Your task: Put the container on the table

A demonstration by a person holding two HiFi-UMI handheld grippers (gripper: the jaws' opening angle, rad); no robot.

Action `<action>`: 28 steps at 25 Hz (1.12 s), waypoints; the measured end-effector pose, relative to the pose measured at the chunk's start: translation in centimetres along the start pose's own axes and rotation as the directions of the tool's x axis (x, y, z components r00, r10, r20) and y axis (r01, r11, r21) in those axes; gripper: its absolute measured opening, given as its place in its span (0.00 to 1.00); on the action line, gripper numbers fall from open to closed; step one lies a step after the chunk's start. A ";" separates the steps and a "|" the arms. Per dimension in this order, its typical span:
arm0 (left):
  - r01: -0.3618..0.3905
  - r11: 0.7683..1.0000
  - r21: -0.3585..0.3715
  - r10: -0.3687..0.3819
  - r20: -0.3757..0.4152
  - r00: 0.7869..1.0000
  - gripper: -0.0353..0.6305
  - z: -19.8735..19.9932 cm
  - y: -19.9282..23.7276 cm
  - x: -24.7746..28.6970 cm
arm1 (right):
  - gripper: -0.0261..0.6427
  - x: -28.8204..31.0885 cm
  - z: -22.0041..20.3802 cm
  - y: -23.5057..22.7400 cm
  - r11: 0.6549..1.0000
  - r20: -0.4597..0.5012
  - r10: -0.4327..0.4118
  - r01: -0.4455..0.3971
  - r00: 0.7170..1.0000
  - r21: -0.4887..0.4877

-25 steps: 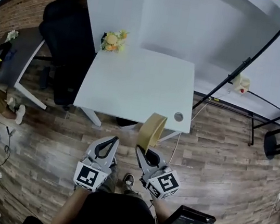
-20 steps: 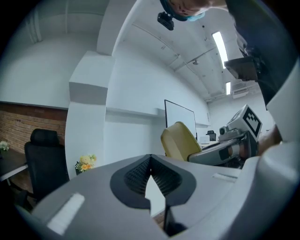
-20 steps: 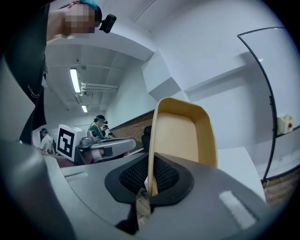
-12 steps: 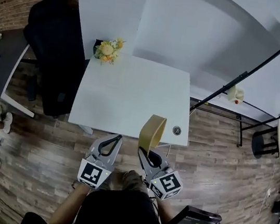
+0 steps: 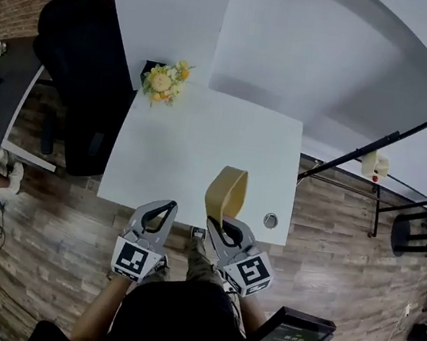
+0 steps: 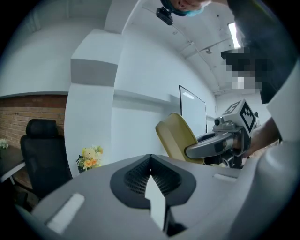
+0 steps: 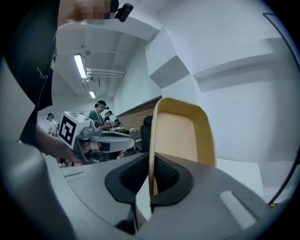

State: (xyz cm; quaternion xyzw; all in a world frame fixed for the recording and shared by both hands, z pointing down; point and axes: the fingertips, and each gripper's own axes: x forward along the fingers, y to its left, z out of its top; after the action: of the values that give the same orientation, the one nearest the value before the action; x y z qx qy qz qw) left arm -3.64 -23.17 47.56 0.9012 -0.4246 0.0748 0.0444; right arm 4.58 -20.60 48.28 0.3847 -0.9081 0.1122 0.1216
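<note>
Mustard-yellow and thin-walled, the container (image 5: 225,193) stood on edge like a shallow tray with rounded corners, its rim pinched between the ribbed black pads of the right claw (image 5: 218,223). The jaws were drawn nearly together, with only the wall's thickness between them. A second before, it had hung over the wood-plank floor (image 5: 68,223), short of the furniture. Since then both claws had come forward together, and the container's upper part now overlapped the near edge of the white tabletop (image 5: 194,142). It was in the air above that edge rather than resting on it, as far as the head view showed. I judged the carry all but finished; what remained was to reach a little further in, lower the container and tip it flat or stand it, then let go. The left claw (image 5: 167,207) was closed on nothing, its grey jaws meeting at the tips, and it hovered just beside the right one at the table's edge. The tabletop looked smooth, matte and bare through its middle — good ground for a light plastic-looking shell, though one so thin might slide or topple if set on its edge. A bunch of orange and yellow flowers (image 5: 161,83) sat at the far left corner, a round metal cap (image 5: 270,220) near the right front corner, and a black office chair (image 5: 75,55) to the left.
</note>
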 end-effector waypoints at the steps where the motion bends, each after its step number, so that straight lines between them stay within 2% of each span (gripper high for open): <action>1: -0.004 1.000 0.003 0.004 -0.014 1.000 0.05 0.5 0.0 1.2 | 0.09 0.5 0.4 -1.3 1.000 0.007 0.009 -0.009 1.000 -0.007; 4: -0.010 0.999 0.036 0.011 -0.030 0.999 0.05 1.6 -0.2 4.7 | 0.09 2.0 1.5 -5.0 0.998 0.017 0.041 -0.040 0.999 -0.044; 8: -0.051 0.998 0.043 0.052 -0.026 0.998 0.05 2.6 0.2 8.1 | 0.09 4.1 0.6 -8.5 0.983 -0.055 0.095 -0.103 0.994 -0.154; 12: -0.099 0.995 -0.034 0.097 -0.060 0.994 0.05 2.2 2.0 9.0 | 0.09 6.6 -1.4 -10.6 0.936 -0.171 0.113 -0.162 0.979 -0.311; 18: -0.067 0.998 0.006 0.067 -0.063 0.996 0.05 1.7 4.5 10.1 | 0.09 10.1 -2.2 -13.0 0.872 -0.287 0.059 -0.189 0.956 -0.451; 22: -0.040 0.999 0.016 0.040 -0.056 0.998 0.05 1.7 5.8 10.5 | 0.09 11.5 -2.0 -12.8 0.839 -0.331 0.033 -0.206 0.943 -0.504; 28: -0.046 0.999 -0.005 0.045 -0.045 0.998 0.05 1.9 8.1 10.6 | 0.09 13.1 -3.5 -11.6 0.817 -0.395 0.042 -0.259 0.918 -0.515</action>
State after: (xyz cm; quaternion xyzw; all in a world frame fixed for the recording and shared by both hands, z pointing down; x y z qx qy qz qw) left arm -3.06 -36.61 47.64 0.8892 -0.4441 0.0949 0.0549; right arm 4.64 -36.20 56.90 0.2300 -0.8900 -0.0785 0.3858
